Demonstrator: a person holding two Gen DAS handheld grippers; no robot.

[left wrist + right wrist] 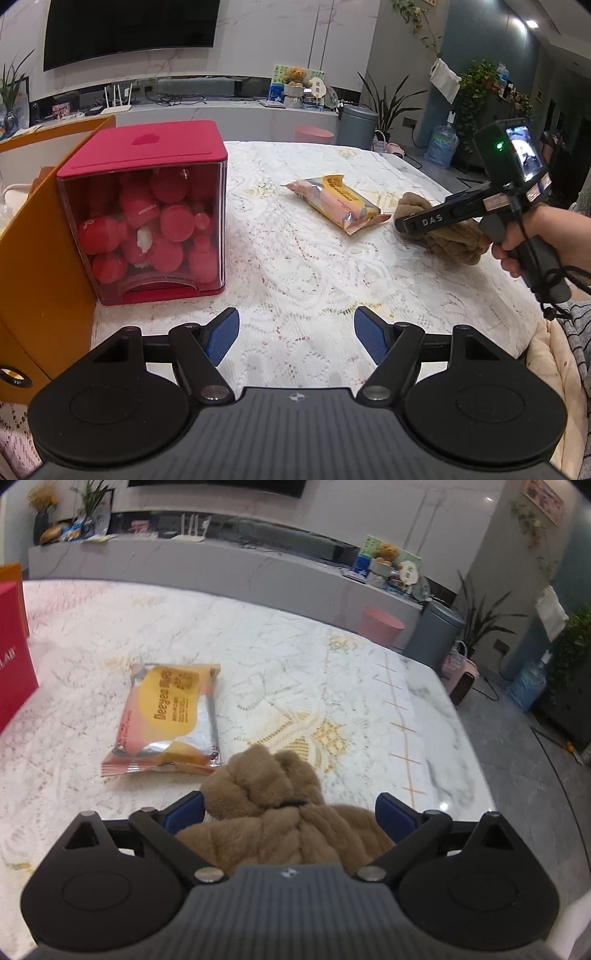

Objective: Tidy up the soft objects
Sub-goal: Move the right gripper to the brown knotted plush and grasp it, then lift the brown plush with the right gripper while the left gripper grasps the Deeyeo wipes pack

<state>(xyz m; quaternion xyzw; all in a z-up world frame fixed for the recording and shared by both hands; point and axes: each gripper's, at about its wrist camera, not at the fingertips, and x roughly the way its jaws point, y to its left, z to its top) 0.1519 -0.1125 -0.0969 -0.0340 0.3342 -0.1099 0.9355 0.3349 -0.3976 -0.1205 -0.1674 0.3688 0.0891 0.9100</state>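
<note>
A brown plush toy [273, 805] lies on the lace-covered table, between the blue fingers of my right gripper [290, 812], which stands wide open around it. The toy also shows in the left wrist view [450, 236], partly behind the right gripper [406, 223]. A yellow and pink soft packet [170, 716] lies just left of the toy; in the left wrist view it [340, 203] is at mid table. My left gripper [295, 332] is open and empty, low over the near table.
A red box with a clear front [147, 214], full of red round items, stands at the left on the table [295, 266]. An orange panel [40, 258] stands beside it. The table's right edge [476, 760] drops to the floor.
</note>
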